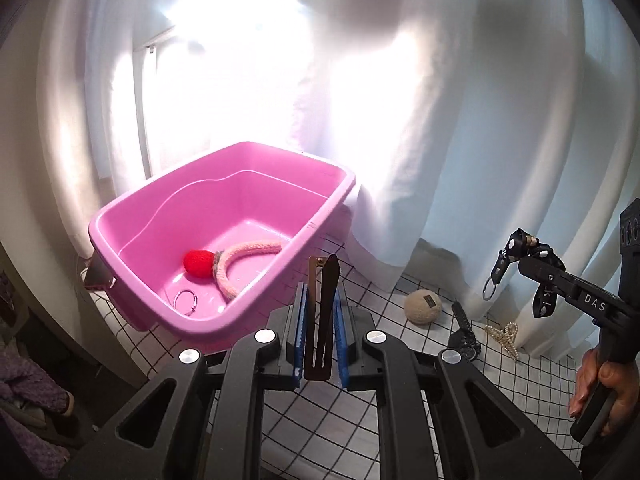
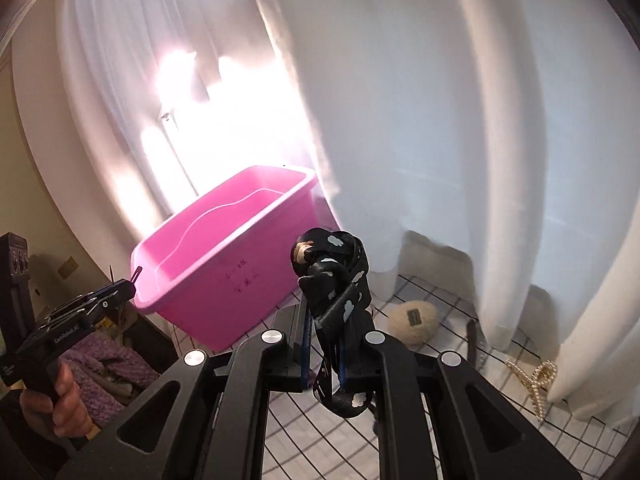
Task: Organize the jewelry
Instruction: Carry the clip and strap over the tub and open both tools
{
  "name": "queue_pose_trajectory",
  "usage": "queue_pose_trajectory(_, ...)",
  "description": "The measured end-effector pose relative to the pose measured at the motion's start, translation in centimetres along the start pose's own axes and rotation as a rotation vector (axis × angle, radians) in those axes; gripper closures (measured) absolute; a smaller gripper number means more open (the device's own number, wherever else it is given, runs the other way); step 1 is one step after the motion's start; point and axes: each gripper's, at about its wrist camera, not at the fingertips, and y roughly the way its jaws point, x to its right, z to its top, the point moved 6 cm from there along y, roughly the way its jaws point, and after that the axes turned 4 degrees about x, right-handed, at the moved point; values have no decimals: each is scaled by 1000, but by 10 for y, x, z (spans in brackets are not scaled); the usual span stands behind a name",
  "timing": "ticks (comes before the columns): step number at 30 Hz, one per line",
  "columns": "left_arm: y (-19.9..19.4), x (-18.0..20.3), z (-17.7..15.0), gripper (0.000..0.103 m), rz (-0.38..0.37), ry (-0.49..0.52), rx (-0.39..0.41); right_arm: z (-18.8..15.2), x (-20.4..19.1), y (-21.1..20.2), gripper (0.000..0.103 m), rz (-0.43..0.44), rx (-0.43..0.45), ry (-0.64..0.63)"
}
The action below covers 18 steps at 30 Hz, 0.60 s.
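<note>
My left gripper [image 1: 321, 298] is shut on a brown hair clip [image 1: 320, 312] that stands upright between the blue pads [image 1: 299, 320]. It hovers just in front of a pink tub [image 1: 160, 190]. In the tub lie a pink fuzzy headband [image 1: 248, 250] with a red ball [image 1: 197, 264], and a silver hoop [image 1: 185, 300]. My right gripper [image 2: 334, 308] is shut on a black strap with white cloud print [image 2: 340, 280]. In the left wrist view the right gripper [image 1: 525, 258] hangs in the air to the right, with the strap's key ring [image 1: 490, 290] dangling.
On the grid-patterned tablecloth [image 1: 360, 420] lie a cream fluffy ball [image 1: 423, 306], a black watch-like band [image 1: 464, 336] and a pearl claw clip [image 1: 505, 336]. White curtains [image 1: 440, 140] hang behind. Purple knit fabric [image 2: 100, 360] lies below the table's left edge.
</note>
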Motion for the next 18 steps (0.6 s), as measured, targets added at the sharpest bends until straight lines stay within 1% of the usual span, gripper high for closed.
queue_pose_trajectory(3, 16, -38, 23, 90, 29, -13, -4, 24, -38, 38, 93, 50, 4, -3)
queue_pose_trajectory(8, 47, -91, 54, 90, 49, -21, -24, 51, -101, 100, 93, 93, -21, -57)
queue_pose_trajectory(11, 68, -119, 65, 90, 53, -36, -63, 62, -125, 138, 93, 109, -68, -69)
queue_pose_trajectory(14, 88, -142, 67, 90, 56, -45, -113, 66, -140, 174, 93, 112, -124, -78)
queue_pose_trajectory(18, 115, -160, 65, 90, 50, -51, -197, 66, -161, 219, 93, 97, -216, -113)
